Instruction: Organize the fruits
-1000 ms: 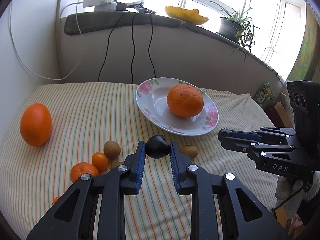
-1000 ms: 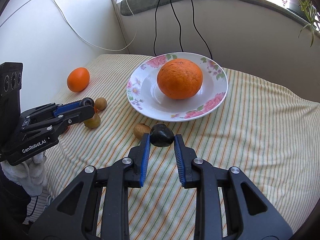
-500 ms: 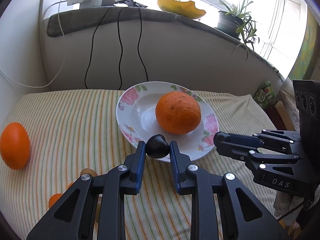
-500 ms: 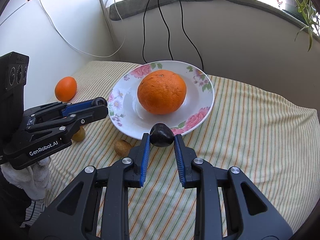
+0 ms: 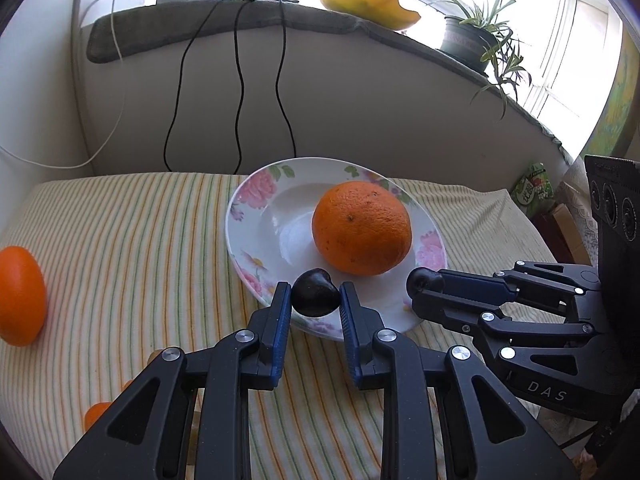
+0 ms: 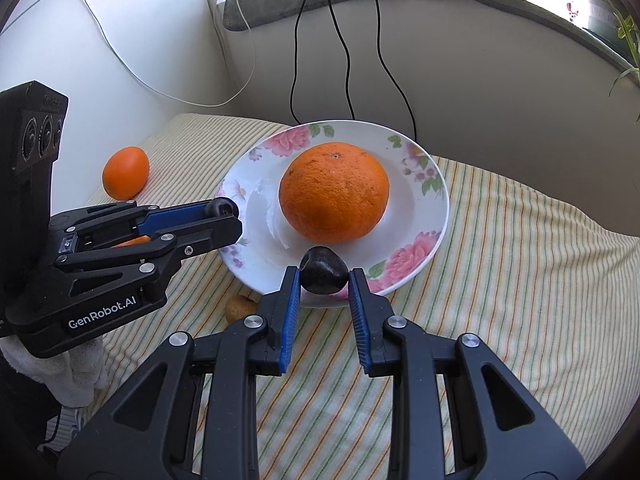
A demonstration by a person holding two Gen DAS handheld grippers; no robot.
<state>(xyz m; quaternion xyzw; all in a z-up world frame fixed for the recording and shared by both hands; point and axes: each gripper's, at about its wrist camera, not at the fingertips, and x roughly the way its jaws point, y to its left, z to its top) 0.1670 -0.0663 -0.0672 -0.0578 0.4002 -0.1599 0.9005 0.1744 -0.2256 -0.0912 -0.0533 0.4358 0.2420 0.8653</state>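
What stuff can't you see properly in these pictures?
- Left wrist view: a small orange fruit near the bottom left is mostly hidden by the left gripper, so I cannot tell what kind it is.
- Right wrist view: a brownish round fruit on the striped cloth is half covered by the right gripper.
- Left wrist view: the oval orange fruit is cut off by the left edge.

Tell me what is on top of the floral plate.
One large orange sits on the floral plate, right of centre. Each gripper's dark fruit hangs over the near rim, which it partly covers; whether either touches the plate cannot be seen.
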